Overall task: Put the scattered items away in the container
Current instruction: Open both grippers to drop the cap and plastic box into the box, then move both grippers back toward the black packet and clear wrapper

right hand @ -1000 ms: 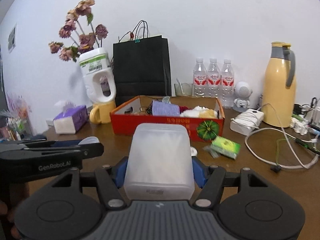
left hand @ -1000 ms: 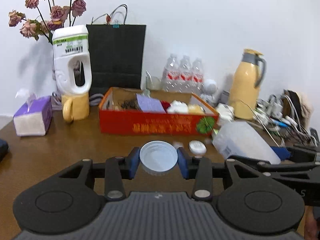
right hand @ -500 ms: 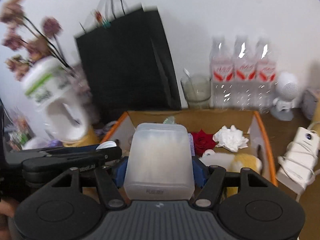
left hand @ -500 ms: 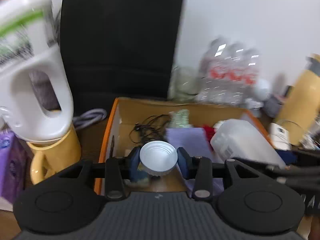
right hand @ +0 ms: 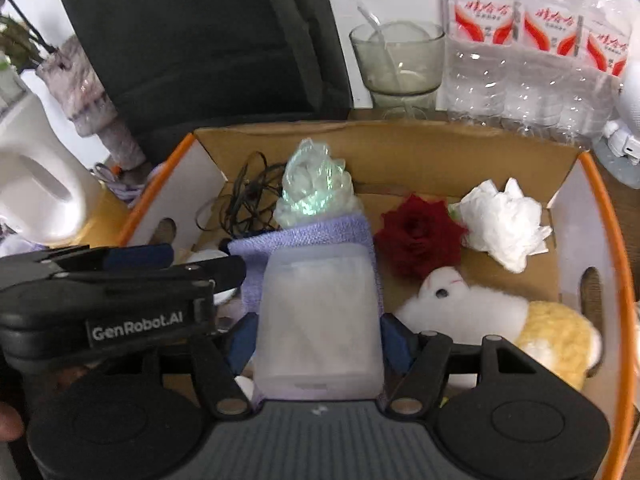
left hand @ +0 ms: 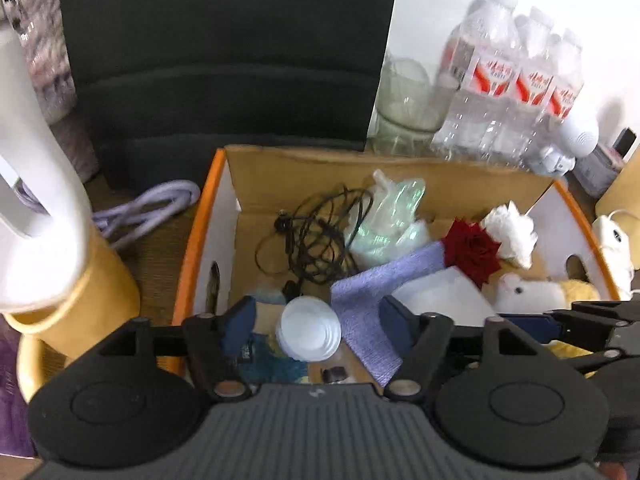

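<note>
Two grippers hang over the orange-rimmed cardboard box (left hand: 188,248): the left gripper (left hand: 316,320) spread wide, the white lid (left hand: 309,329) lying free between its fingers inside the box, and at its 3 o'clock the right gripper (right hand: 318,332) clamping the translucent plastic tub (right hand: 318,320).

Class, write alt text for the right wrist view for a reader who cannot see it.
The right tongs grip a frosted plastic tub above an orange cardboard box holding a red rose, crumpled tissue, a plush toy and black cable. The left tongs reach in beside it.
</note>
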A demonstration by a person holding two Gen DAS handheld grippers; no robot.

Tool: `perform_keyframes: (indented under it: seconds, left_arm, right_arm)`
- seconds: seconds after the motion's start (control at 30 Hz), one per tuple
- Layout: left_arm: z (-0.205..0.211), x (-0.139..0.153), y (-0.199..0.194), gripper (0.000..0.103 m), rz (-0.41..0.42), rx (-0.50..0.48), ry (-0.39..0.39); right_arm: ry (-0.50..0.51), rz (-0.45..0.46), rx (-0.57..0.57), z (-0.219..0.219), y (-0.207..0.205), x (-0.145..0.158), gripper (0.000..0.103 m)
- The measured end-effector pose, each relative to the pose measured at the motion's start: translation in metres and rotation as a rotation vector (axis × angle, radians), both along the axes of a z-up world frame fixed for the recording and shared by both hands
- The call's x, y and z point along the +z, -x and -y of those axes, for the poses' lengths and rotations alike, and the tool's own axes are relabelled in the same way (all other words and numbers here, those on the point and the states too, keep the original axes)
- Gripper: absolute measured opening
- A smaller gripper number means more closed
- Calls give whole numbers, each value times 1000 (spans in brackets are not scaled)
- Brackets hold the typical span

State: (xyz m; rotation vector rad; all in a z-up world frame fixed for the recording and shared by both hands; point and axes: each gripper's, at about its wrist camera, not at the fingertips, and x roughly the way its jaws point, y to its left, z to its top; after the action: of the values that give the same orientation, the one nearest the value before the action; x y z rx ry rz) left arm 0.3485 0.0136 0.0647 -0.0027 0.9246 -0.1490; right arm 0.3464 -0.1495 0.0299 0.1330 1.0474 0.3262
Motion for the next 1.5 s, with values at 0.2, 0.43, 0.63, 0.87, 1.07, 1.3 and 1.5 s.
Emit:
perform_keyframes:
  seconds: [0.2,0.43,0.63,0.87,1.07,1.3,1.5]
  left_arm:
    - [-2,43,2,103,-51,-7,-6]
    - [5,63,24,103,-112,10,-23]
    - [9,73,44,103,-106,48,-33]
    - [18,88,77,103,39,60,-88]
    - [21,95,122,103,281,109,-59]
    - [35,85,163,103,514,71,-60]
    - [39,78,175,103,555,38,-29]
  right_arm:
    - [12,11,-68,51,13,53,83]
    - [27,-60,-240,116,23,82,83]
    - [21,-45,-258,118,47,86,83]
    - [61,80,-217,86,73,100,83]
    - [54,281,-207,74,112,104,83]
    - [60,486,-217,67,151,95,83]
    - [27,529,-224,72,164,84,83]
